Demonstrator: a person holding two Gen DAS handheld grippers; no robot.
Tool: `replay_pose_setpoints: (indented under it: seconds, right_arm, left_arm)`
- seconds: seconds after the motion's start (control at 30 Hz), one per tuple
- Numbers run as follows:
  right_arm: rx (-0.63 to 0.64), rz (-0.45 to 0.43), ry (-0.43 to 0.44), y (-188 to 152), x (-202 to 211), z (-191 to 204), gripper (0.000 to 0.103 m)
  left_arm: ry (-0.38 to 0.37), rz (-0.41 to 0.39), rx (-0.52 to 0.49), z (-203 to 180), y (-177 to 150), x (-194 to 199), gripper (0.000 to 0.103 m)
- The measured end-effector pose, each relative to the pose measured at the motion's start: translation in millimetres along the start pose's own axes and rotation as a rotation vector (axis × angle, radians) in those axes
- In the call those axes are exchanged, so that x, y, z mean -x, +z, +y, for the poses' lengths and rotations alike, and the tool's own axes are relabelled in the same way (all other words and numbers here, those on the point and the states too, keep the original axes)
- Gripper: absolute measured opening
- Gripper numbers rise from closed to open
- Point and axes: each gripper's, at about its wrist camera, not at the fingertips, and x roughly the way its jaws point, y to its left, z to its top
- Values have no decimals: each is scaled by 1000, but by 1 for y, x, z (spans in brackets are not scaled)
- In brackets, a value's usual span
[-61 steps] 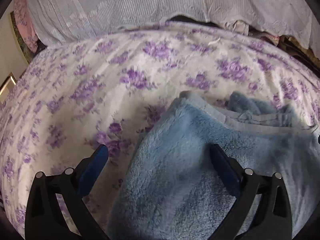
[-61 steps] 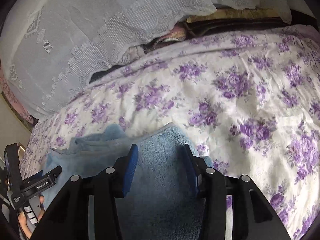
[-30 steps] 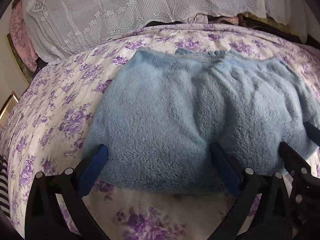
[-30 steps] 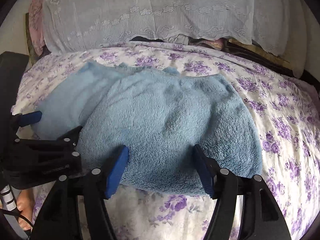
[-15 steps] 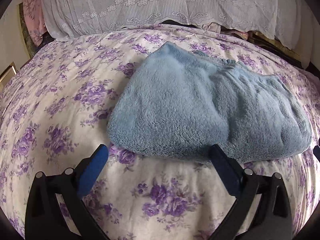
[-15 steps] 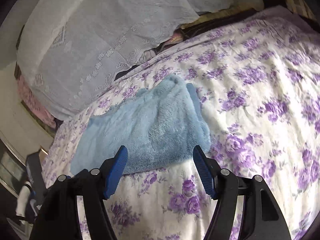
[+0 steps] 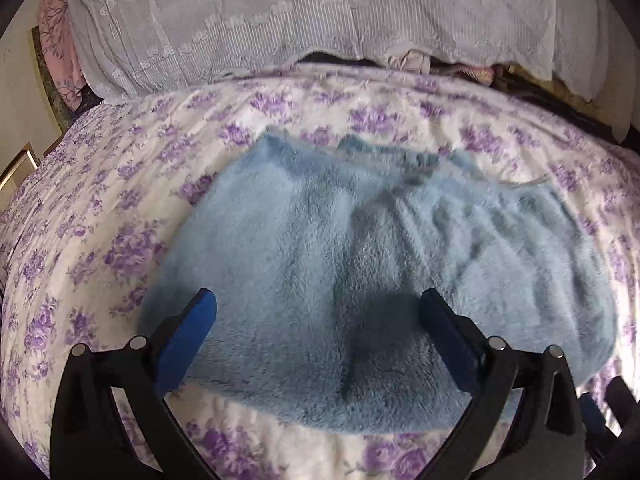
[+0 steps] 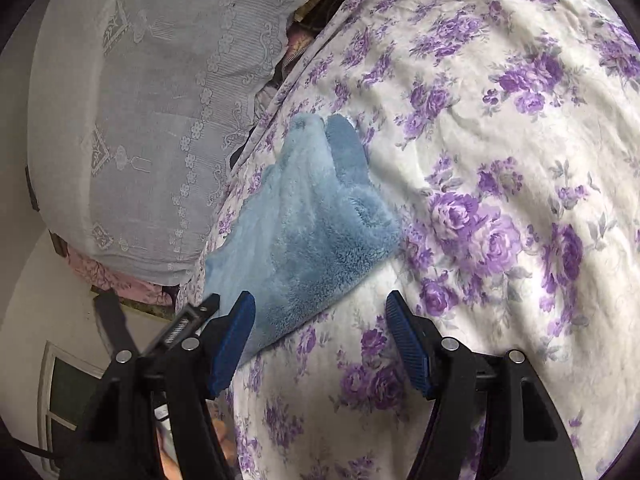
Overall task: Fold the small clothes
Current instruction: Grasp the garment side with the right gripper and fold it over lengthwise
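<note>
A fluffy light-blue garment (image 7: 360,264) lies folded flat on the purple-flowered bedspread (image 7: 100,240). My left gripper (image 7: 316,316) is open and empty, its blue pads straddling the garment's near edge just above it. In the right wrist view the garment (image 8: 304,232) lies ahead to the left. My right gripper (image 8: 320,316) is open and empty over the bedspread (image 8: 500,160) beside the garment's near corner. Part of the left gripper (image 8: 176,328) shows at that view's lower left.
White lace-covered pillows (image 7: 320,20) line the far side of the bed, with pink and dark cloth under them. The lace pillow (image 8: 152,120) fills the left of the right wrist view. The bed's left edge and a wall (image 7: 20,100) are to the left.
My left gripper has moved forward, low over the garment's near edge. My right gripper has swung right and tilted, so the garment now lies to its left. Both stay open.
</note>
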Motion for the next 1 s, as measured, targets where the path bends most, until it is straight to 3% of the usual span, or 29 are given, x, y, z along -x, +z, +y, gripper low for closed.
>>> replay_pose_setpoints:
  seconds: [0.03, 0.1, 0.17, 0.33, 0.47, 0.53, 0.63, 0.77, 1.0]
  right_arm:
    - [-7, -2, 0, 2, -4, 0, 68]
    - [-17, -11, -12, 8, -12, 2, 68]
    - [-47, -25, -45, 17, -22, 4, 68]
    - [-162, -92, -149, 37, -48, 11, 69]
    - [-188, -184, -153, 37, -57, 15, 70]
    - [-122, -234, -144, 31, -58, 16, 64]
    - [-93, -238, -136, 33, -60, 15, 55]
    - [-101, -245, -101, 38, -62, 8, 47]
    - [-33, -272, -92, 37, -55, 23, 37]
  left_arm:
    - [2, 21, -24, -6, -5, -15, 99]
    - [20, -58, -53, -9, -14, -11, 99]
    - [26, -74, -84, -10, -14, -7, 99]
    - [-78, -114, -25, 9, -12, 7, 98]
    - [-102, -186, -12, 14, -5, 18, 98]
    - [-90, -149, -17, 11, -1, 7, 98]
    - [-71, -44, -27, 6, 1, -21, 99]
    - [-33, -72, -59, 1, -3, -17, 99]
    - [-58, -91, -46, 11, -3, -4, 98]
